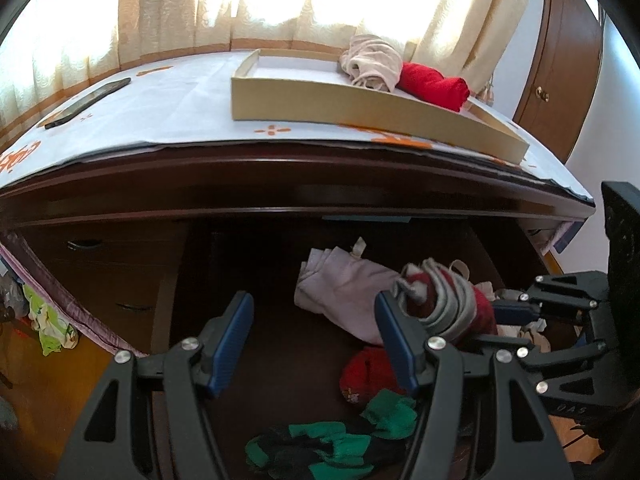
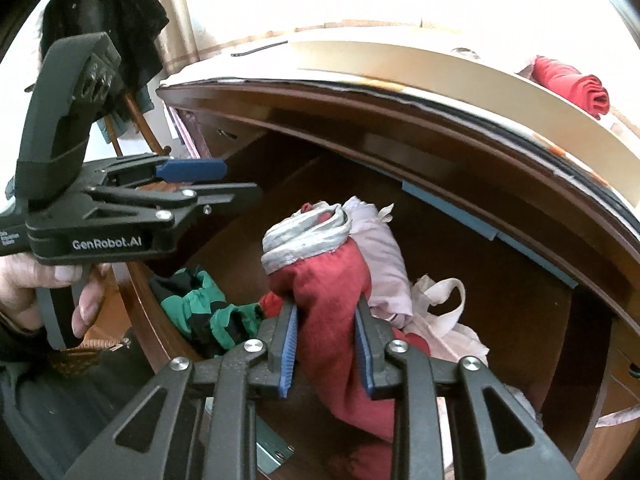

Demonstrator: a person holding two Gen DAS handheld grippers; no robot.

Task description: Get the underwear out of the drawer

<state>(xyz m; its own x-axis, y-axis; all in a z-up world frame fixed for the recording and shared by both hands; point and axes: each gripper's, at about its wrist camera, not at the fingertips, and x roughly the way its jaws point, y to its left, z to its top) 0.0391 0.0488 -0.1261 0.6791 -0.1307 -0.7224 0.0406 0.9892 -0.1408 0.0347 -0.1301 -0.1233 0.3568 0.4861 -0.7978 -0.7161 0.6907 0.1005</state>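
Observation:
The dark wooden drawer [image 1: 280, 344] stands pulled out, with clothes lying in it. My right gripper [image 2: 327, 308] is shut on a pair of red underwear with a grey waistband [image 2: 320, 276], and holds it raised above the other clothes. From the left wrist view the same red and grey underwear [image 1: 440, 300] bunches at the tips of the right gripper [image 1: 508, 314]. My left gripper [image 1: 312, 308] hangs open over the drawer with nothing between its blue pads. A hand holds that left gripper [image 2: 216, 184] at the left of the right wrist view.
In the drawer lie a folded lilac garment [image 1: 344, 292], another red piece [image 1: 364, 372] and a green and black one [image 1: 332, 440]. On the dresser top a cardboard tray [image 1: 320, 100] holds a beige garment [image 1: 372, 64] and a red one [image 1: 436, 84]. A phone [image 1: 88, 102] lies far left.

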